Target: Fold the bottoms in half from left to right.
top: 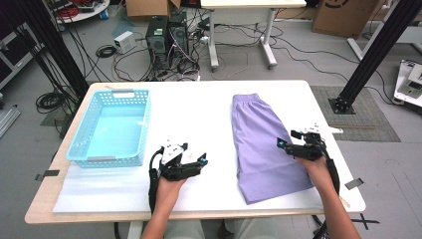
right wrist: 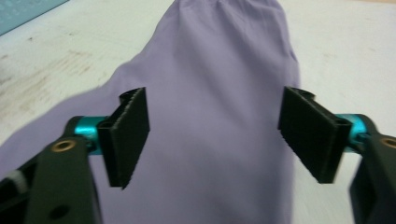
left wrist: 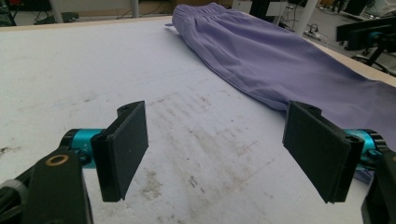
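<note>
So the purple shorts [top: 263, 144] are lying flat and folded on the right half of the white table [top: 199, 109], waistband at the far end. The right gripper [top: 291, 139] sits over their right edge with jaws wide apart, cloth below them, nothing pinched. The left gripper [top: 196, 157] rests on bare tabletop just left of the shorts, also wide open and holding nothing. A blue basket [top: 112, 127] sits well off to the left, not blocking anything.
</note>
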Available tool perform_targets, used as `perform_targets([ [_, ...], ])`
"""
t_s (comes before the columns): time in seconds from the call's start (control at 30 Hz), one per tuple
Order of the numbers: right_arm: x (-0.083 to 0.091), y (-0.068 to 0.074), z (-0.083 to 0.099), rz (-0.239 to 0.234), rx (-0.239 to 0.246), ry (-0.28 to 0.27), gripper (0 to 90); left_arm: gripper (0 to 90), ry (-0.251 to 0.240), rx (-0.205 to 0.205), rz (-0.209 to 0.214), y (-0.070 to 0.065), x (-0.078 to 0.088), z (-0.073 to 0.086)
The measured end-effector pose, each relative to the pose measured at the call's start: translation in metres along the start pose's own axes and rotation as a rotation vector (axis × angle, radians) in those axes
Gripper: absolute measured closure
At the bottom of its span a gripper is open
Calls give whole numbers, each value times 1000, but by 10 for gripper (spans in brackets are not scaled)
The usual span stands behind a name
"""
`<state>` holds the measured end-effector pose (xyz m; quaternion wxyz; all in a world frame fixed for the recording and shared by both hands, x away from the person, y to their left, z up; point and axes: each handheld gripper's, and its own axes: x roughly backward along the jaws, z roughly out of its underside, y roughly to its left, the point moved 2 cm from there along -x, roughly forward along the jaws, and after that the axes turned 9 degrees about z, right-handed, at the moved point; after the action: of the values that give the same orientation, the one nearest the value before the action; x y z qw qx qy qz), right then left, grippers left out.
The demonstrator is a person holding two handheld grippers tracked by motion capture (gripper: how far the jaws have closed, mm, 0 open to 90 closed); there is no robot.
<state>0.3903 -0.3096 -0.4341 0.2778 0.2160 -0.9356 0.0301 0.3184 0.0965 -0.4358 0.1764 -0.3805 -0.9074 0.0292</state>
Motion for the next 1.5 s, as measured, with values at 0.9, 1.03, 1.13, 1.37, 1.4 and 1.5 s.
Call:
perform_targets([
  [0.9, -145, 2, -70, 73, 70, 254, 303, 224, 40, -19, -56, 11, 7, 5],
  [1.03, -116, -2, -72, 59, 62, 189, 293, 223, 31, -3, -41, 11, 4, 4],
  [1.13, -89, -8, -68, 62, 53, 141, 283, 224, 42, 17, -47, 11, 1, 4],
  [1.37, -29, -17, -44, 64, 38, 75, 215, 224, 30, 18, -15, 2, -3, 3],
  [1.4, -22, -17, -39, 63, 44, 73, 214, 224, 26, 14, -13, 1, -3, 3],
  [1.5, -5, -16, -25, 81, 49, 76, 214, 224, 21, 5, 1, -5, -3, 1],
])
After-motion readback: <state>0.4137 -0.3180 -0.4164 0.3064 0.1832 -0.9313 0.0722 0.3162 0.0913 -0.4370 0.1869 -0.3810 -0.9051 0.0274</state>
